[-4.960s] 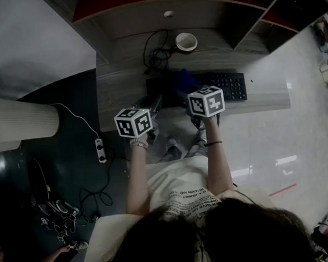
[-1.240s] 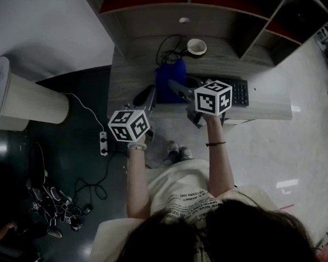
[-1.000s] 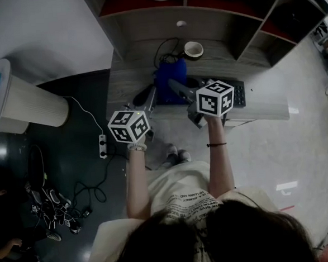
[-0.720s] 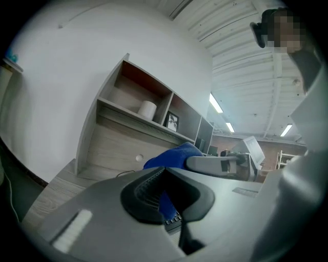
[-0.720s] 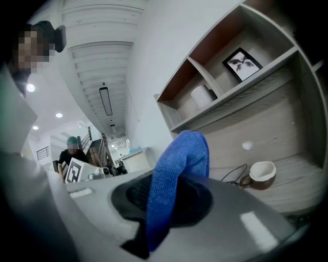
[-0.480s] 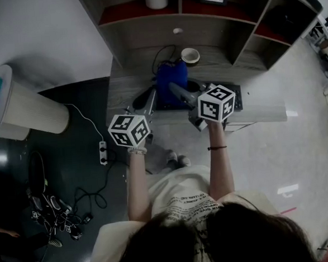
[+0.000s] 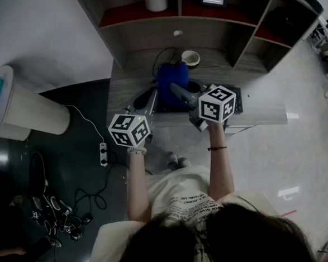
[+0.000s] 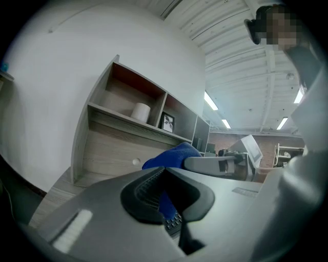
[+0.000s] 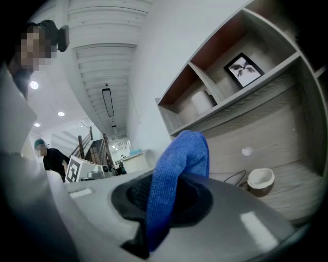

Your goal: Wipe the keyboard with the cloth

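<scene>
Right hand-held gripper (image 9: 165, 202) clamps cloth (image 9: 180, 156), seemingly above keyboard (image 8: 174, 222).

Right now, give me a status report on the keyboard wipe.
Right gripper shut on blue cloth; left gripper shut, empty, beside it. Cloth bunched upright over keyboard left end. Cup and cable behind, off the keys.

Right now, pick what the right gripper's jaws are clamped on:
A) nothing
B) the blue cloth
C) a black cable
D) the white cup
B: in the right gripper view, the blue cloth runs up between the jaws of the right gripper, which are closed on it.
</scene>
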The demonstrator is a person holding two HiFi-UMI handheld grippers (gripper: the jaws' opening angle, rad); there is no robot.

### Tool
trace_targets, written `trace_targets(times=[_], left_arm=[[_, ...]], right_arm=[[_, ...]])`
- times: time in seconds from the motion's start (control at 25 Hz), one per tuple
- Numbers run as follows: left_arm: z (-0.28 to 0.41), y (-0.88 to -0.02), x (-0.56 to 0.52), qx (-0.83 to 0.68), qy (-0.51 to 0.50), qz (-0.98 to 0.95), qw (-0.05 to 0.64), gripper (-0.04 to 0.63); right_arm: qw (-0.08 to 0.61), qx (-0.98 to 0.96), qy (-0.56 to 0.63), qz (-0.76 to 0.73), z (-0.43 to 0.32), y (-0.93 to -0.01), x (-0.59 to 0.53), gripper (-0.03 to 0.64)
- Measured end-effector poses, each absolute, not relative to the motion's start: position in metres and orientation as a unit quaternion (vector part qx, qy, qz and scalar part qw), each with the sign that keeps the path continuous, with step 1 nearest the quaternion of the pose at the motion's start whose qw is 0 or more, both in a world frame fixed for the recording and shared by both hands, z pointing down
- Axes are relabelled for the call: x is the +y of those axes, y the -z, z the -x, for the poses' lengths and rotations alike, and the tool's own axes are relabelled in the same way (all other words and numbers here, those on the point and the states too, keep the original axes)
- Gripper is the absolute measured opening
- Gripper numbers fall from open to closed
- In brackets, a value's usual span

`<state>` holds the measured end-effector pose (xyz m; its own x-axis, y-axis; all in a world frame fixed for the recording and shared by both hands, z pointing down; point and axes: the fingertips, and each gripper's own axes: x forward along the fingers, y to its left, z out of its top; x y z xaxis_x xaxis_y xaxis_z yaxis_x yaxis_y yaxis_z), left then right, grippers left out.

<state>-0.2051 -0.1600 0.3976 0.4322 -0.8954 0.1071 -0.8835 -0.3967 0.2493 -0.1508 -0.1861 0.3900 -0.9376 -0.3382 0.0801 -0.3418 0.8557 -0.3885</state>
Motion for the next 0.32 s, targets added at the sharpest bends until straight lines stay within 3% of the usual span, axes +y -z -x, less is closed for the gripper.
trace_targets(times=[0.32], left_arm=[[0.1988,-0.3990,-0.1640,-0.528,0.017,-0.838,0.136,0.003]], right_arm=[[-0.001,-0.963,-0.207,-0.172,0.1467,-0.3906,-0.1916,0.060]])
